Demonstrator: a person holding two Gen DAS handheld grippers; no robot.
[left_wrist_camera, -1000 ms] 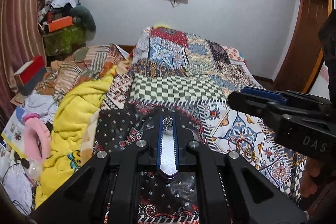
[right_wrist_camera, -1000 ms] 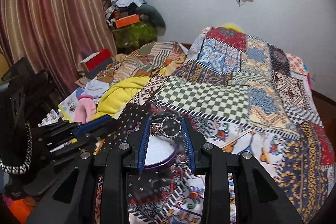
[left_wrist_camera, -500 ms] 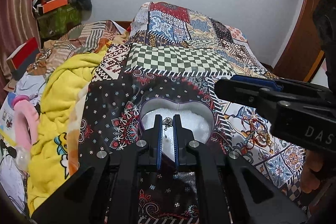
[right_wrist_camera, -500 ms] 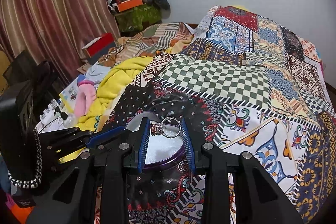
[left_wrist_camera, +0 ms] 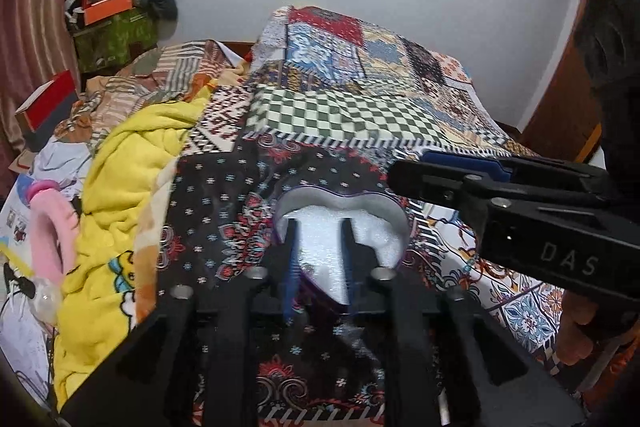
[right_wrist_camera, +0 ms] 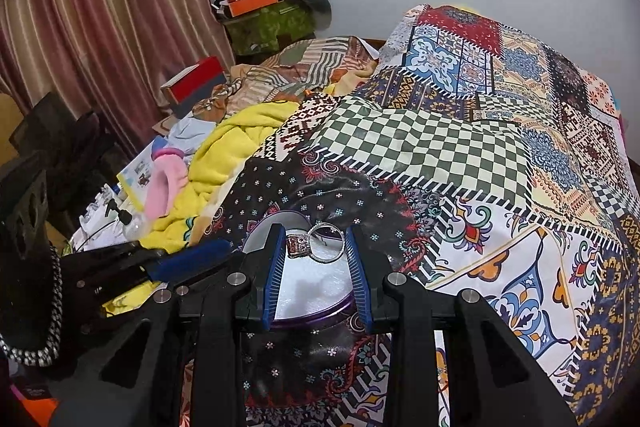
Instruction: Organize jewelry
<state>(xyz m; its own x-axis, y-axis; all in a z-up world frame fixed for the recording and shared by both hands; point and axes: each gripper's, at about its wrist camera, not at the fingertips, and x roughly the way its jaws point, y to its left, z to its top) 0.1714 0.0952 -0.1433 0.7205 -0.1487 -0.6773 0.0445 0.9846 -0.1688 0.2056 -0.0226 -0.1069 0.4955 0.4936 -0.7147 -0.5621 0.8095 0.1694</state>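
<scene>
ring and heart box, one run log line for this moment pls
left gripper: open, over heart box | right gripper: shut on ring, above box | bedspread under box

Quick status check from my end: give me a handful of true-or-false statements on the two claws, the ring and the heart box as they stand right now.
1. The right claw holds a silver ring with a red-stoned top between its blue pads. True.
2. The left claw is clamped on a piece of jewelry. False: its fingers stand apart with nothing visible between them.
3. The heart-shaped purple-walled tin with white foam lining lies open on the patchwork bedspread. True.
4. The ring already lies on the foam. False: it is held between the right claw's pads above the tin.
5. The yellow blanket covers the tin. False: it lies off to the tin's left.
</scene>
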